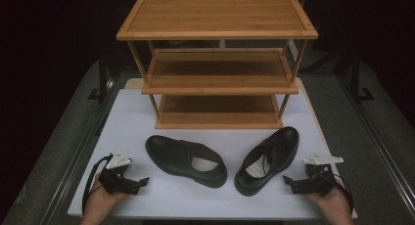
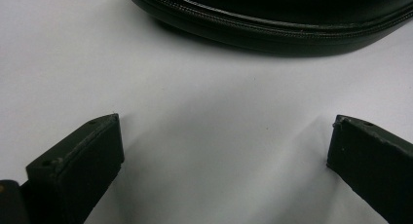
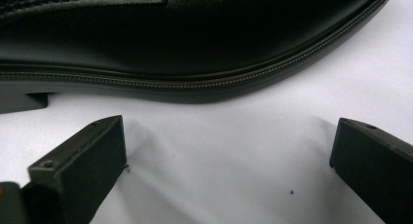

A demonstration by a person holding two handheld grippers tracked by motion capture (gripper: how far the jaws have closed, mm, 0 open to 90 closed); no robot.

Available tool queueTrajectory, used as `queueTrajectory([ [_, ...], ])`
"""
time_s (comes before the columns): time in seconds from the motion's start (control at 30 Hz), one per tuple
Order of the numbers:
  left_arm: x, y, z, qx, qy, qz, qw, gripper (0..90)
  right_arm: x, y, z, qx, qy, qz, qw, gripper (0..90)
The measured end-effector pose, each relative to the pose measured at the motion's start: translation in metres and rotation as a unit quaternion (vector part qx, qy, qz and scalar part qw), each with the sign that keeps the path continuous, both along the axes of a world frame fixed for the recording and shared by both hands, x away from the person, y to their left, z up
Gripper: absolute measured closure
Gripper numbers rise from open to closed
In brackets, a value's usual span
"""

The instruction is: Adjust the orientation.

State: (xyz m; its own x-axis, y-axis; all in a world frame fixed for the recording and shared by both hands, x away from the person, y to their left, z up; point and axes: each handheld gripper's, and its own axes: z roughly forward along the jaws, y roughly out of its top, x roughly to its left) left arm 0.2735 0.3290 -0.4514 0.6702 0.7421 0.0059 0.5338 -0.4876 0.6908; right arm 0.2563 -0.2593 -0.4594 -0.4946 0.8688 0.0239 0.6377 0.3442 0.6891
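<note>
high view: two black shoes are lying on the white desk (image 1: 147, 112) in front of a three-tier wooden rack (image 1: 218, 63). the left shoe (image 1: 186, 160) is lying with its toe toward the near right; the right shoe (image 1: 266, 159) is angling with its toe toward the rack. the left claw (image 1: 139, 182) and the right claw (image 1: 289, 183) are resting low at the near corners, each just outside its shoe and pointing inward, both released and holding nothing.

left gripper view: the jaws are standing wide apart over bare desk (image 2: 209, 136), with the stitched sole edge of the left shoe (image 2: 272, 24) lying ahead, not touching.

right gripper view: the jaws are likewise spread, and the right shoe (image 3: 185, 44) is lying close ahead, its heel step (image 3: 22, 100) showing at the left.

judged step: approaching for a grasp. doing it well probably means keeping each claw spread, rising to the shoe's upper rim near the opening rather than the rounded sole, and closing over one thin wall so the glossy leather is not slipping.
</note>
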Motion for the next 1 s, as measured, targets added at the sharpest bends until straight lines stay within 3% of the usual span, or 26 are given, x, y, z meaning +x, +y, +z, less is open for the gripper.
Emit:
queueTrajectory([
  [0.4,-0.001,0.001,0.001,0.0,-0.006,0.004,1.0,1.2,0.0,0.0,0.0,0.0,0.001,0.0,1.0,0.0],
  [0.5,-0.005,0.003,0.003,-0.015,-0.021,-0.002,0.9997,21.4,0.0,0.0,0.0,0.0,0.001,0.0,1.0,0.0],
  [0.57,-0.006,0.003,0.004,-0.011,-0.021,0.004,0.9997,25.0,0.0,0.0,0.0,0.0,0.001,0.0,1.0,0.0],
  [0.7,-0.014,0.002,0.011,-0.024,-0.034,0.0,0.9991,47.6,0.0,0.0,0.0,0.0,0.001,0.0,1.0,0.0],
  [0.73,-0.015,0.002,0.013,-0.03,-0.035,0.002,0.9989,47.6,0.0,0.0,0.0,0.0,0.001,0.0,1.0,0.0],
  [0.77,-0.017,0.001,0.018,-0.044,-0.036,0.005,0.9984,62.1,0.0,0.0,0.0,0.0,0.0,0.0,1.0,0.0],
  [0.87,-0.016,-0.003,0.024,-0.049,-0.031,0.004,0.9983,86.9,0.0,0.0,0.0,0.0,0.0,0.0,1.0,0.0],
  [1.0,-0.008,-0.012,0.026,-0.039,-0.025,0.01,0.9989,90.0,0.0,0.0,0.0,0.0,0.0,0.0,1.0,0.0],
])
